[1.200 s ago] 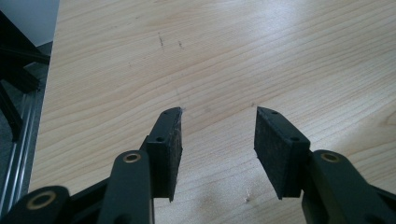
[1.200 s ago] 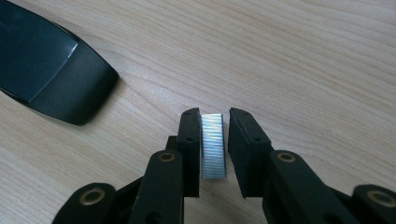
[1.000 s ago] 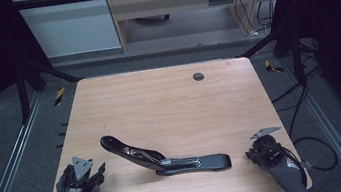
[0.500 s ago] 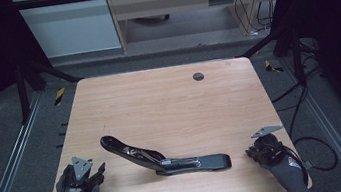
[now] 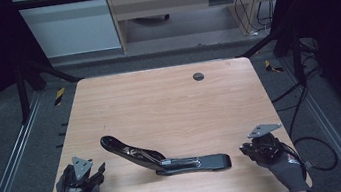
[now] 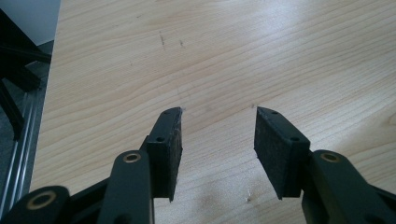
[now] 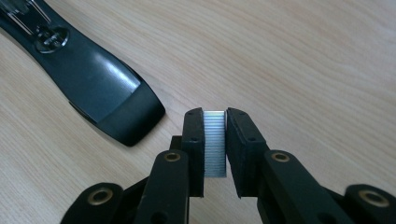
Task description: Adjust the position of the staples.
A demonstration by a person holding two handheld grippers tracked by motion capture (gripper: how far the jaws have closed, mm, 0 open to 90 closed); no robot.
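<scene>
So right now the right gripper (image 7: 215, 116) has its jaws clenched on a strip of staples (image 7: 215, 142), pinched flat between the two pads with the top end of the strip level with the jaw tips. The opened stapler (image 7: 88, 70) lies on the table (image 5: 158, 97) just ahead and to the left of those jaws, its rounded black end nearest them and apart from them. In the high view the stapler (image 5: 167, 159) is folded open, one arm running off toward the left gripper (image 5: 99, 170), the other lying flat toward the right gripper (image 5: 245, 151), with the metal channel (image 5: 180, 161) showing in the middle.

The left gripper (image 6: 217, 126) is released, jaws wide, nothing but bare wood between them and ahead of them.

Handling-wise, my guess: that staple strip is light but brittle. It's just glued wire, so squeeze too hard or twist it and it'll snap into pieces. It's also smooth metal, so it could slide out if the grip goes soft. Holding it by the flat sides like this looks right, leaving the lower end free to drop into the channel. The stapler looks stiff and fairly heavy, but the open arm could swing; I'd pin it by the base near the hinge with the free gripper.
</scene>
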